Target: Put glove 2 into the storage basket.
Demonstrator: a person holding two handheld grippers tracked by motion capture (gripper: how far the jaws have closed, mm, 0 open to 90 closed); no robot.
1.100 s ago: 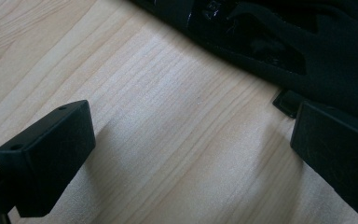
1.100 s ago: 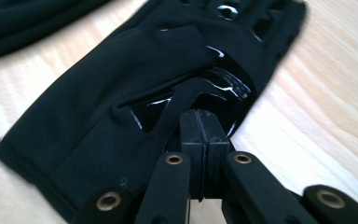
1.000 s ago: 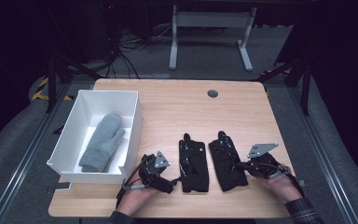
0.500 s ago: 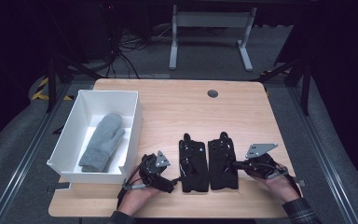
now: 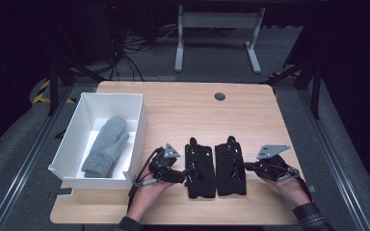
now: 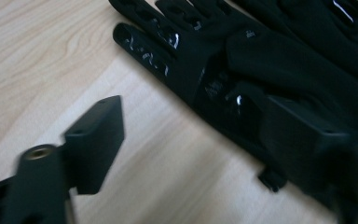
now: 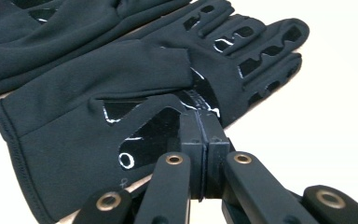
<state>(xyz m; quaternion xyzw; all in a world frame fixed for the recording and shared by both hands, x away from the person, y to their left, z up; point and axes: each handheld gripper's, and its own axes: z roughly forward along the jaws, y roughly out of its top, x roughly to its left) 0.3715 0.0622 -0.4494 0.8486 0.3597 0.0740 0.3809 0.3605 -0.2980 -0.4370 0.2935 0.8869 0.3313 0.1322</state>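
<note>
Here, two black gloves lie flat side by side on the wooden table, in the lower middle of the high view. The left black glove and the right black glove touch along their long edges, with their fingers pointing to the top of the frame.

The left hand-held gripper sits at the left edge of the left black glove, low in the frame, with a person's hand under it. In the left gripper view its jaws stand apart. One jaw is over bare wood at the lower left of that frame, and the other is over the glove's edge at the right. The jaws have just been closing in, and the edge of the glove lies between them, but they do not pinch it yet.

The right hand-held gripper is at the right edge of the right black glove in the high view. In the right gripper view its jaws are pressed tight together at the bottom middle of the frame, with their tips resting on the glove's palm. I cannot tell if any cloth is caught between them.

A white box stands at the left of the high view, just beside the left hand-held gripper. A grey mitten lies inside it.
</note>
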